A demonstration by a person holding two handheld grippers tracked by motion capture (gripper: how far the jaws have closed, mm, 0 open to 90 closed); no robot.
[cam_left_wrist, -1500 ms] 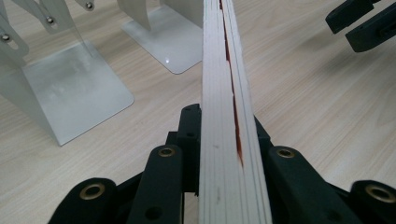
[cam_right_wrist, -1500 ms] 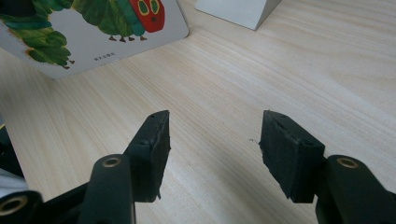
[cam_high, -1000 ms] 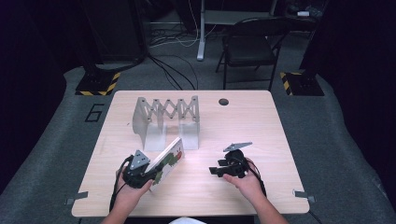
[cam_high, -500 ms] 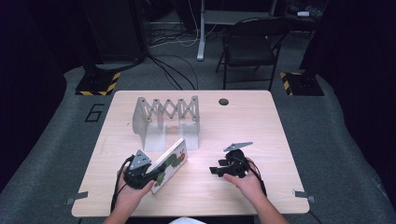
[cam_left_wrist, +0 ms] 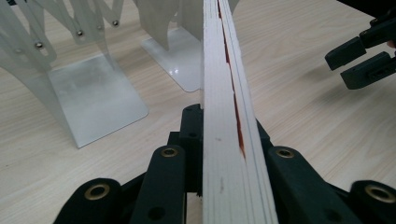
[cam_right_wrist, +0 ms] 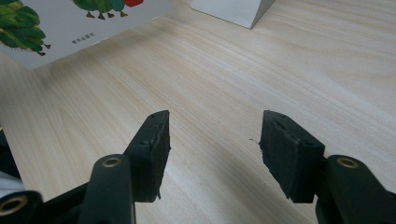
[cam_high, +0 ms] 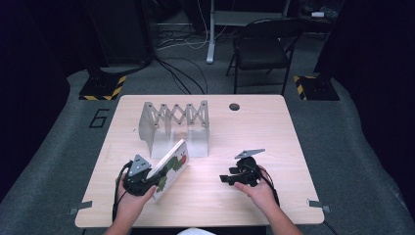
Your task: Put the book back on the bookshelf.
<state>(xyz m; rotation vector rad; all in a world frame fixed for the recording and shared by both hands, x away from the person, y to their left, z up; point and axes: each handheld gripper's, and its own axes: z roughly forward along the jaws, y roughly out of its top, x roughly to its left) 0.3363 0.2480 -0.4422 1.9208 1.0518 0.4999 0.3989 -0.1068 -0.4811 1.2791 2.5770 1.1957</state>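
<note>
The high view shows the picture book's (cam_high: pixel 171 166) caterpillar cover, while the left gripper view shows its page edges, pointing toward the white expanding book rack (cam_high: pixel 173 128). The left hand-held gripper (cam_high: pixel 147 180) is clamped on the book's lower end over the tabletop (cam_high: pixel 274 127). The right hand-held gripper (cam_high: pixel 230 177) has its jaws wide apart and holds nothing.

Centre of frame: the white folding rack (cam_high: pixel 172 125) stands on the worktop (cam_high: pixel 274 127), blocking the upper middle.
Lower left: the book (cam_high: pixel 171 166), tilted on edge, reaches to just before the rack, perhaps touching it.
Right half of frame: bare wood, open passage.
Lower middle: a clear gap between the book and the right hand-held gripper (cam_high: pixel 226 178).
</note>
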